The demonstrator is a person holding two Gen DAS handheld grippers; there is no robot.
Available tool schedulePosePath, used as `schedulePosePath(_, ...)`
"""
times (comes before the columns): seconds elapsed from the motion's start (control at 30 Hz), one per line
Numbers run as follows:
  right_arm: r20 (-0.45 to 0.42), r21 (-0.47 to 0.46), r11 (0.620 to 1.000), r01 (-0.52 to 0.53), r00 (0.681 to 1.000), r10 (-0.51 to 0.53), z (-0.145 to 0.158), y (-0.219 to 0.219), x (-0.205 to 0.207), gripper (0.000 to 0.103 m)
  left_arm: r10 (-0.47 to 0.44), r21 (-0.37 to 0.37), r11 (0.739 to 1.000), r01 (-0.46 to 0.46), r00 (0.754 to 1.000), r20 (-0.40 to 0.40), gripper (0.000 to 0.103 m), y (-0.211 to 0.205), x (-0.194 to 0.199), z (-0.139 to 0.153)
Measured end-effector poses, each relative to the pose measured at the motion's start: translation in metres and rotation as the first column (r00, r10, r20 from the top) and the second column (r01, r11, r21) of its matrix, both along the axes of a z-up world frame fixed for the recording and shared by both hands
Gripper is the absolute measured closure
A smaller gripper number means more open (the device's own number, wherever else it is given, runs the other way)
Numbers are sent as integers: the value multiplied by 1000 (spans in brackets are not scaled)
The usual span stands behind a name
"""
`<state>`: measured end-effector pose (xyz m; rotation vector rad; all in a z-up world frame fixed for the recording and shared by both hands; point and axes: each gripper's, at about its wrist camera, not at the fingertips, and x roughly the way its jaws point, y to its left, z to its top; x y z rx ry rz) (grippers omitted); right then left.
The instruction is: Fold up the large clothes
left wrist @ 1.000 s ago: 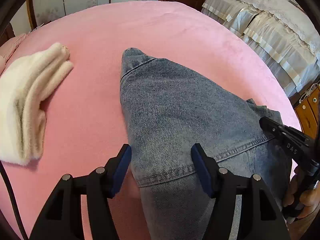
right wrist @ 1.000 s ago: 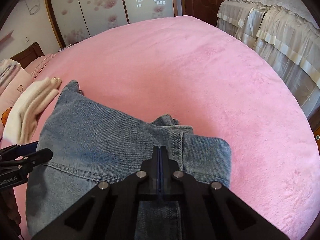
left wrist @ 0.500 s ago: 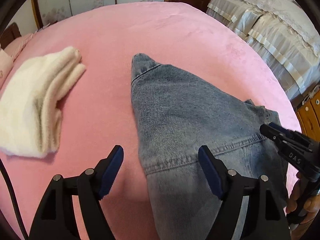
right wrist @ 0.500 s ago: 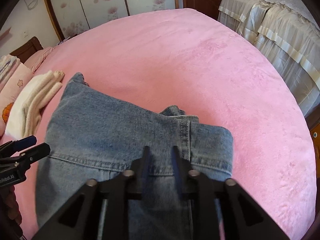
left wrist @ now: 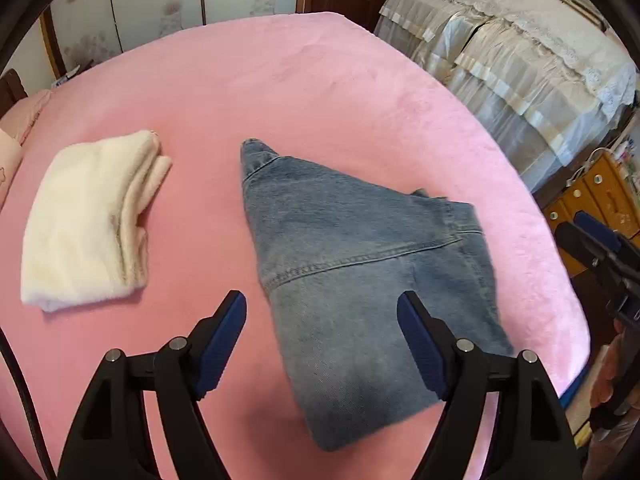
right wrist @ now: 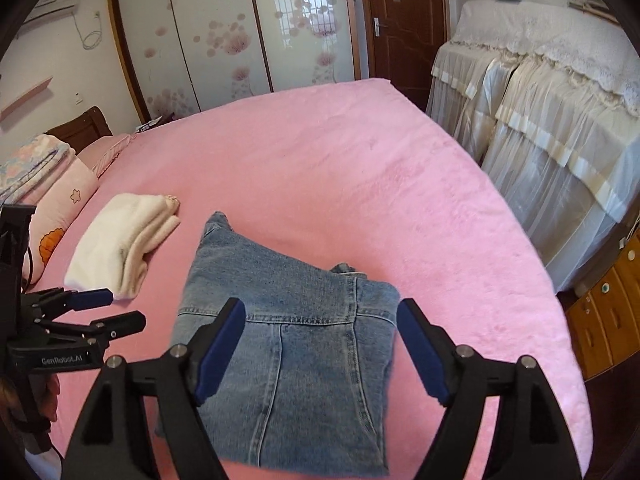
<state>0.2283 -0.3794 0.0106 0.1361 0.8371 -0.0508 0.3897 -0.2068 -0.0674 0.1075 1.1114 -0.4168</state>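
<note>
We have plenty of open pink bed cover (right wrist: 340,168) ahead of us, running bare from the middle of the right wrist view out to twelve o'clock, where the far edge of the bed meets the flowered sliding doors (right wrist: 224,36). At three o'clock the cover drops off toward a second bed under a cream lace spread (right wrist: 560,92), with a yellow wooden cabinet (right wrist: 604,316) down at four o'clock. So the room to move is forward and to the left, and the right side is tight.

At ten o'clock in the left wrist view lies a folded cream garment (left wrist: 88,224), well apart from the denim. Pillows (right wrist: 56,196) sit at nine o'clock in the right wrist view, against the dark headboard.

Now the folded jeans (left wrist: 360,264): they lie flat on the cover at the centre of both views, toward six o'clock, faded blue, a seam line crossing them and one narrow corner pointing to eleven o'clock.

The left gripper (left wrist: 320,340) hangs above them with its jaws spread, having just been opening, and nothing sits between them. The right gripper (right wrist: 320,344) is the same: jaws have just swung wide, clear of the denim, gripping nothing. Its blue pads (right wrist: 220,344) frame the jeans below.
</note>
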Motion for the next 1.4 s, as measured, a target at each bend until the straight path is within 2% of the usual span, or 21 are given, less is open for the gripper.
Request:
schedulePosePath(0.03, 3, -10, 1000, -3, 1000, 3, 5, 1, -5, 20, -2, -14, 1000, 2, 1000, -4, 23, 1, -2, 4)
schedulePosePath(0.13, 13, -36, 999, -2, 1000, 3, 14, -2, -15, 15, -20, -59, 998, 19, 1000, -10, 9, 2, -15, 14)
schedulePosePath(0.2, 9, -48, 999, 4, 1000, -4, 14, -5, -21, 13, -36, -67, 997, 35, 999, -14, 8, 2, -22, 14)
schedulePosePath(0.3, -19, -13, 1000, 7, 1000, -7, 4, -13, -25, 12, -34, -92, 995, 30, 999, -40, 8, 4, -27, 7)
schedulePosePath(0.5, -115, 115, 993, -17, 993, 30, -38, -35, -25, 12, -6, -121, 993, -7, 994, -113, 8, 12, -24, -33)
schedulePosePath(0.63, -162, 152, 988, -14, 986, 38, -71, -43, -24, 12, -6, -163, 986, -32, 973, -231, 8, 19, -15, -78)
schedulePosePath(0.83, -249, 207, 978, 34, 968, 19, -122, -57, -20, 12, 12, -183, 981, -70, 953, -304, 8, 26, -8, -123)
schedulePosePath(1.13, -271, 268, 963, 14, 961, 62, -154, -61, -14, 12, -6, -195, 978, -70, 930, -368, 8, 20, -3, -161)
schedulePosePath(1.4, -292, 413, 911, 0, 947, 133, -189, -69, 14, 14, -28, -266, 960, -83, 921, -389, 6, 17, 5, -179)
